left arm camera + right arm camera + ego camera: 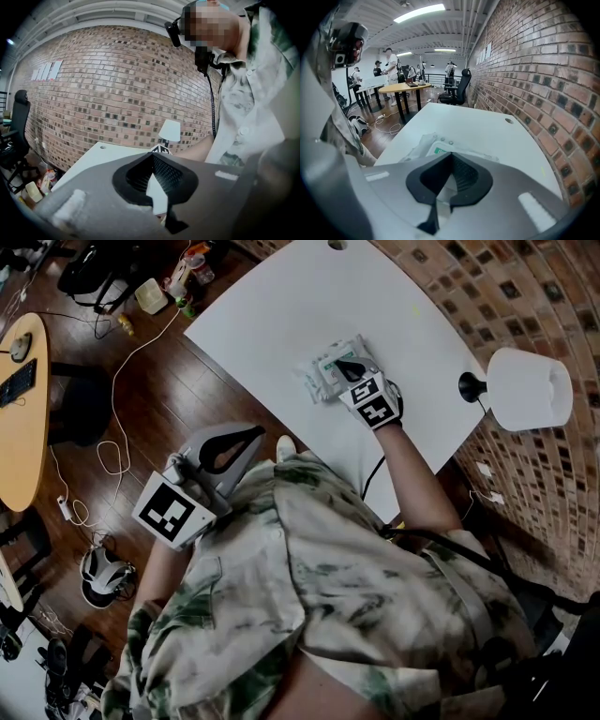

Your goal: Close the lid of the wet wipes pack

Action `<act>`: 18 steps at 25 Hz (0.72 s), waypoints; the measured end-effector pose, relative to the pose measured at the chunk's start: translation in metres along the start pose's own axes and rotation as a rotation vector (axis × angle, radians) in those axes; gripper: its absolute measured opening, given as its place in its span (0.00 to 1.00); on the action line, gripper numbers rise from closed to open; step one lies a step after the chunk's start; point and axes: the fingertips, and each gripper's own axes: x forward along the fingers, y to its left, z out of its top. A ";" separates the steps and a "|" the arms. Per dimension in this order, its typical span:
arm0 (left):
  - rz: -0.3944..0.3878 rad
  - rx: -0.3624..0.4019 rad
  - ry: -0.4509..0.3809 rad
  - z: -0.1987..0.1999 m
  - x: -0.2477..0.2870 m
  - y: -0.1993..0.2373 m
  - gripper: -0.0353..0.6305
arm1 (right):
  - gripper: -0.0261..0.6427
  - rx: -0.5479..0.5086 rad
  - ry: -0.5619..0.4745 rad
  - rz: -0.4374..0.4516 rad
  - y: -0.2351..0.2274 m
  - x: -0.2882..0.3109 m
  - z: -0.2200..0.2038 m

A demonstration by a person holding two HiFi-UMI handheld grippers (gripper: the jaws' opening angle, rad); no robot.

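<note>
The wet wipes pack [323,373] is a white crinkly pouch with a green label, lying near the middle of the white table [281,306]. My right gripper [348,367] is shut, with its tips down on the pack's right part. In the right gripper view the pack [436,145] shows just beyond the closed tips of the right gripper [451,153]. Whether the lid is flat I cannot tell, since the jaws cover it. My left gripper [259,433] is shut and empty. It is held off the table beside the person's body. In its own view the left gripper [153,154] points at the table and brick wall.
A white-shaded lamp [528,388] stands at the table's right edge against the brick wall [525,296]. A cable hole [337,244] sits at the table's far end. On the wooden floor to the left are cables [117,451], a headset [103,573] and a round wooden table [23,409].
</note>
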 end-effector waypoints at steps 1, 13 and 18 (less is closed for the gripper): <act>-0.002 -0.001 0.000 -0.001 0.000 -0.001 0.06 | 0.03 0.007 0.014 0.007 0.000 0.001 0.000; -0.004 0.020 -0.030 0.002 -0.020 -0.009 0.06 | 0.04 0.084 0.021 0.021 -0.008 -0.008 -0.003; -0.003 0.024 -0.037 0.000 -0.034 -0.013 0.06 | 0.04 0.083 -0.038 -0.033 -0.001 -0.028 0.000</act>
